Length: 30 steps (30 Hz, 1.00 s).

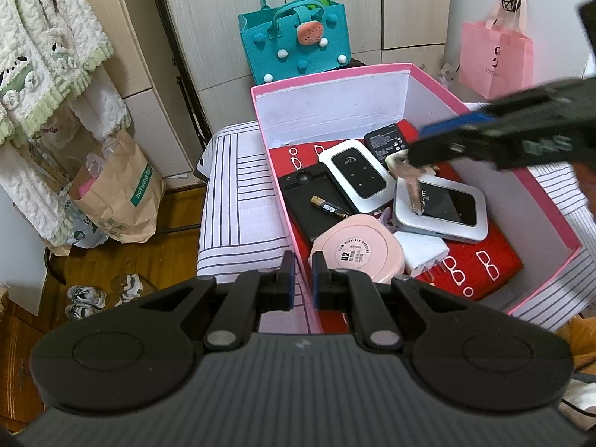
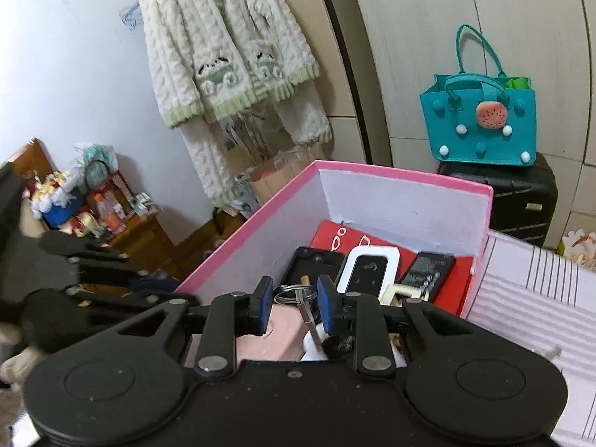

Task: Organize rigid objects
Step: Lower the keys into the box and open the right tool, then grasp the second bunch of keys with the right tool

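Observation:
An open pink box [image 1: 327, 78] [image 2: 402, 175] stands on striped bedding. My left gripper [image 1: 302, 275] is shut on its near left wall, one finger on each side. Inside, on a red base, lie two white pocket routers [image 1: 357, 173] [image 1: 441, 206], a black battery pack [image 1: 387, 141], a black tray [image 1: 316, 201] holding an AA cell [image 1: 329, 206], a pink round compact [image 1: 357, 249] and a white charger [image 1: 422, 251]. My right gripper [image 1: 419, 151] [image 2: 294, 298] hovers over the box, shut on a key ring [image 2: 294, 292]. A silver key [image 1: 411, 190] dangles from it above the nearer router.
A teal felt bag [image 1: 294, 41] [image 2: 480, 119] sits on a black suitcase [image 2: 510, 201] behind the box. A pink bag [image 1: 495, 59] hangs at the right. A paper bag [image 1: 119, 201] and shoes [image 1: 85, 298] are on the wooden floor at the left. A fluffy robe [image 2: 231, 56] hangs on the wall.

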Tool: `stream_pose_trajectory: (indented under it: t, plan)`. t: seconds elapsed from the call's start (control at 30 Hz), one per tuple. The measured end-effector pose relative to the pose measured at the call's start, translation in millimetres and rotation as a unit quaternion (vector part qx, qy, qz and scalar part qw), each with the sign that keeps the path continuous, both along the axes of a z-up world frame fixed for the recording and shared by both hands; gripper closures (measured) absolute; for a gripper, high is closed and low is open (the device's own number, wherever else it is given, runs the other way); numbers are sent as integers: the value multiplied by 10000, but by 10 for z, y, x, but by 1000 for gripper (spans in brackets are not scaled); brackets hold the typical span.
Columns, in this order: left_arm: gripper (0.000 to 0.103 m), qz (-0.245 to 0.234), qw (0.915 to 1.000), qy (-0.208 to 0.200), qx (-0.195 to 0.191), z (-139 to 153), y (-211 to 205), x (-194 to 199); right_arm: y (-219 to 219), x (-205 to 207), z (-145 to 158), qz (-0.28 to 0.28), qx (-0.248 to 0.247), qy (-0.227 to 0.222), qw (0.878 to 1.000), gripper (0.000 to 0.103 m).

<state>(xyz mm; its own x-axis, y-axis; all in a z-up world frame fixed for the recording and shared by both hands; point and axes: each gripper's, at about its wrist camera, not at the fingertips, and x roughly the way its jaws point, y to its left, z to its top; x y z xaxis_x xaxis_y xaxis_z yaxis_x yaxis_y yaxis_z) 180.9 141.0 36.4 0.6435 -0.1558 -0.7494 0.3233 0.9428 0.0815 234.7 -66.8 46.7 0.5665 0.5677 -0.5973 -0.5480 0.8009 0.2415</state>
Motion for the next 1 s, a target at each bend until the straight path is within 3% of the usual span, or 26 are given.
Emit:
stream_pose_trajectory:
  t: [0.23, 0.5, 0.8, 1.0]
  plan:
    - [95, -12, 10000, 23, -36, 9, 16, 5, 238, 365, -86, 29, -138, 228, 9996, 73]
    - [95, -61, 10000, 40, -44, 23, 23, 3, 96, 308, -12, 1, 238, 153, 9996, 72]
    - [95, -60, 10000, 20, -48, 24, 27, 8, -654, -51, 269, -691, 161, -280, 9971, 70]
    - [95, -44, 10000, 7, -75, 22, 31, 1, -1246, -82, 163, -1389, 123, -39, 9902, 67]
